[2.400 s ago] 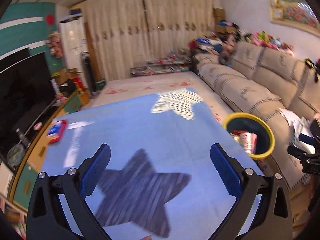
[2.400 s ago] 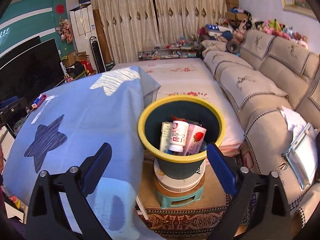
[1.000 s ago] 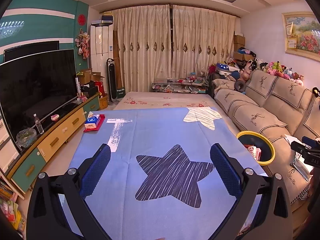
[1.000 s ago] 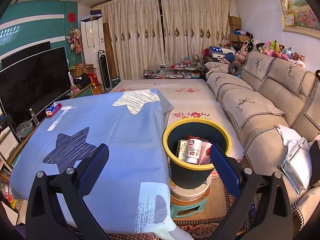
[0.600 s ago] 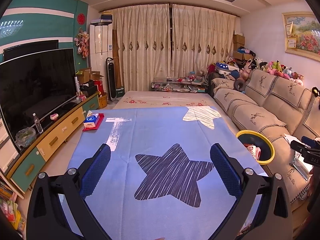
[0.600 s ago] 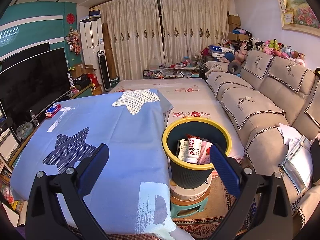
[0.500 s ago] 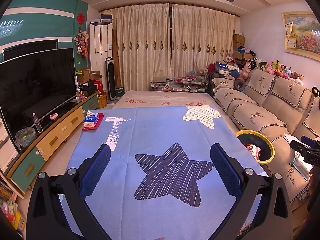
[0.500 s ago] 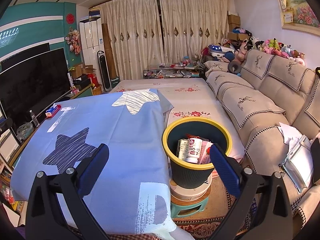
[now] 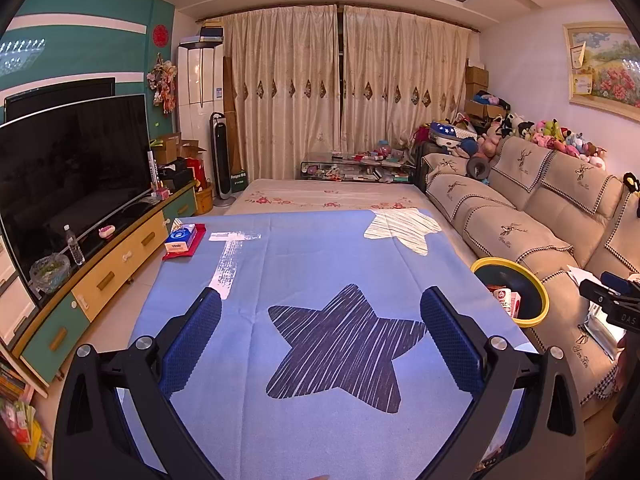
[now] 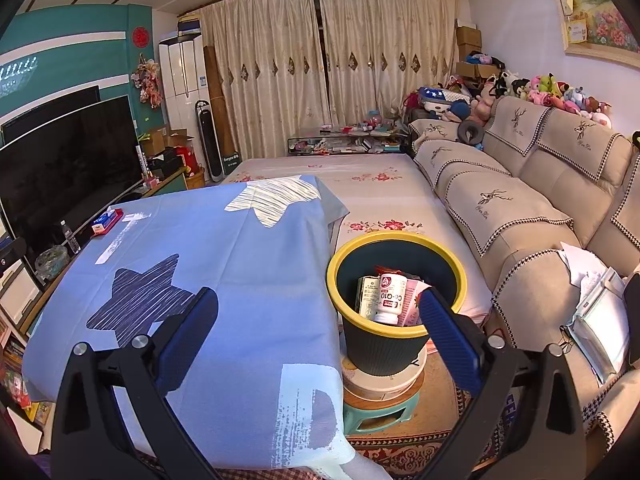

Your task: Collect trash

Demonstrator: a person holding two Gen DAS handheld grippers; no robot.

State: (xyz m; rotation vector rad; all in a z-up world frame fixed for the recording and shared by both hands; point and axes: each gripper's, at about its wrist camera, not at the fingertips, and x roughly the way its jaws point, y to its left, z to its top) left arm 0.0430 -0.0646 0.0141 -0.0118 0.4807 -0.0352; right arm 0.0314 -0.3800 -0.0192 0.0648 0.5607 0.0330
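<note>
Left claw (image 9: pixel 320 312): jaws spread wide, nothing between the blue pads (image 9: pixel 191 344); it hangs over the surface, above the dark star print (image 9: pixel 340 344).
Right claw (image 10: pixel 318 312): jaws spread wide and empty; it hangs above the near right edge of the surface, with the bin just beyond its right finger.
Surface (image 9: pixel 304 256): covered by a blue cloth with a dark star near the middle and a pale star (image 9: pixel 402 228) toward the far right corner; a fold of the cloth hangs over the right edge.
Trash bin (image 10: pixel 396 304): dark ribbed tub with a yellow rim, upright, just beside the surface's right edge and in front of the sofa; in the left wrist view it shows at the right (image 9: pixel 510 296).
Bin contents: a white bottle (image 10: pixel 390 300) with a red cap and "Co-Q10" lettering, leaning upright; a greenish carton (image 10: pixel 366 294) touching its left side; a pink carton (image 10: pixel 412 300) on its right, partly hidden by the right finger; a scrap of red packaging behind them.
Under the bin: a round white tin (image 10: pixel 384 380), and beneath that a small green stool (image 10: pixel 380 412) on a patterned rug.
Far left corner of surface: a blue tissue pack (image 9: pixel 180 236) lying on a red tray (image 9: pixel 188 246).
Sofa (image 10: pixel 520 200): beige, along the right; loose papers (image 10: pixel 588 276) lie on its near seat.
</note>
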